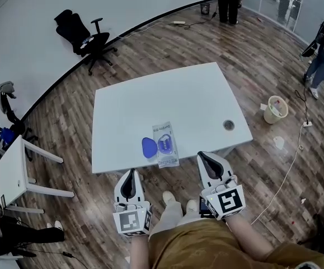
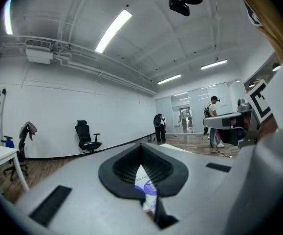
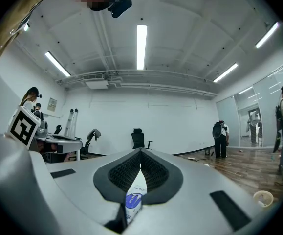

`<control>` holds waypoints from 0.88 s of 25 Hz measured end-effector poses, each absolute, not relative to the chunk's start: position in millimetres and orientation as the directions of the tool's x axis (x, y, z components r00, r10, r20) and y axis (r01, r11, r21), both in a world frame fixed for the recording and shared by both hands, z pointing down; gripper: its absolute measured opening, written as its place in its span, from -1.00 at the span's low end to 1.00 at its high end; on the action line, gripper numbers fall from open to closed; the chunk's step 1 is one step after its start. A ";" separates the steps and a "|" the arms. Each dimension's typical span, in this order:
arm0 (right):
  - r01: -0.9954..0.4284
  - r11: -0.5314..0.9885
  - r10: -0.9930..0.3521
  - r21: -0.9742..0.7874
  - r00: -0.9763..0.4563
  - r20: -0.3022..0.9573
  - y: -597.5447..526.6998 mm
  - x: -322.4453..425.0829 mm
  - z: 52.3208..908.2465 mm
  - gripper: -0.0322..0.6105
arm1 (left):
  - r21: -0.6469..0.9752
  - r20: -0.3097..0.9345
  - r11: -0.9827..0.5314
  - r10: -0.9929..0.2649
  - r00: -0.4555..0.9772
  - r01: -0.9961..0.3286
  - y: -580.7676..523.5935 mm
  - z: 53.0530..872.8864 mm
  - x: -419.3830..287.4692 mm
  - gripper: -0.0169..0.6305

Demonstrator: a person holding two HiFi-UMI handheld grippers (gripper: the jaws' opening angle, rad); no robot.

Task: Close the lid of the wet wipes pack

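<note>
The wet wipes pack [image 1: 165, 144] lies flat near the front edge of the white table [image 1: 167, 102]. Its blue lid [image 1: 149, 147] is flipped open to the left. My left gripper [image 1: 130, 174] is held off the table, just in front of its edge and left of the pack, jaws shut and empty. My right gripper [image 1: 203, 156] is at the front edge to the right of the pack, also shut and empty. Through the narrow slit of the left gripper [image 2: 141, 173] a strip of the pack [image 2: 146, 188] shows. The right gripper [image 3: 140, 173] shows the pack [image 3: 133, 199] the same way.
A cable hole [image 1: 228, 125] sits at the table's right side. A black office chair [image 1: 86, 35] stands at the back left, a small white table [image 1: 13, 170] at the left. A bucket [image 1: 276, 109] and a cable lie on the floor to the right. People stand at the back right.
</note>
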State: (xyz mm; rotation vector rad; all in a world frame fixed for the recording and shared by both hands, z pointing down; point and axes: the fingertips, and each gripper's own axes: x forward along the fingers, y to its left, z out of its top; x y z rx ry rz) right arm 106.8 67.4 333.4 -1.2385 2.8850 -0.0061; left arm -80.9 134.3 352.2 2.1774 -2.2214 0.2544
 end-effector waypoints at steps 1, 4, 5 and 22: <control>-0.727 0.686 -0.727 -0.005 -0.686 0.000 65.3 107.9 333.5 -0.88 | -0.101 0.130 0.012 -0.991 -0.025 -0.995 131.6 352.7 -81.3 -0.96; -0.736 0.677 -0.736 -0.003 -0.677 0.001 56.7 110.2 334.5 -0.88 | -0.098 0.130 0.010 -0.991 -0.023 -0.995 121.8 354.7 -83.9 -0.96; -0.738 0.675 -0.738 -0.002 -0.675 0.004 53.7 110.5 335.4 -0.88 | -0.096 0.130 0.010 -0.991 -0.023 -0.995 118.4 355.9 -85.1 -0.96; -0.750 0.662 -0.749 0.008 -0.660 0.061 -13.5 55.3 353.8 -0.88 | -0.045 0.180 0.010 -0.984 -0.018 -0.999 52.4 387.2 -147.0 -0.96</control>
